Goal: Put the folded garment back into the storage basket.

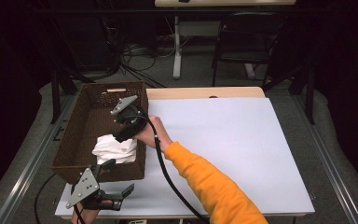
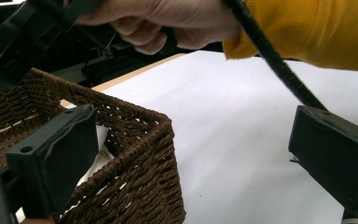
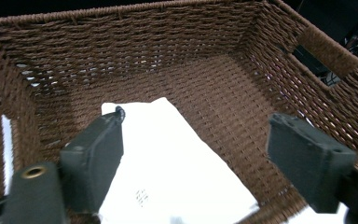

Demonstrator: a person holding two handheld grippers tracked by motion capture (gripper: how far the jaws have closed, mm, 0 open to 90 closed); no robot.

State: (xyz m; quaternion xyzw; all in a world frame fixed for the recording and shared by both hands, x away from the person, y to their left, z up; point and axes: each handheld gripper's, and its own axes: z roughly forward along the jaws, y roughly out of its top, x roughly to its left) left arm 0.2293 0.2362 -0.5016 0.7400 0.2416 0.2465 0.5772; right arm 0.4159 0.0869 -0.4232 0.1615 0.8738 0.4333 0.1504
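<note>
A brown woven basket (image 1: 77, 135) stands at the table's left side, and a crumpled white cloth (image 1: 115, 148) lies in its near end. My right gripper (image 1: 124, 134) hangs over the basket's right wall, just above the cloth. In the right gripper view its jaws (image 3: 196, 158) stand wide apart and open over the cloth (image 3: 168, 154) and the basket floor (image 3: 214, 88), holding nothing. My left gripper (image 1: 117, 176) sits at the basket's near right corner, open. In the left gripper view one jaw is over the basket wall (image 2: 140, 154) and the other over the white mat (image 2: 233, 140).
A white mat (image 1: 233, 140) covers most of the wooden table (image 1: 205, 92). The right hand's orange sleeve (image 1: 209, 186) and cable (image 1: 165, 168) cross the mat's near left part. A dark chair (image 1: 247, 42), a table leg and floor cables lie beyond the table.
</note>
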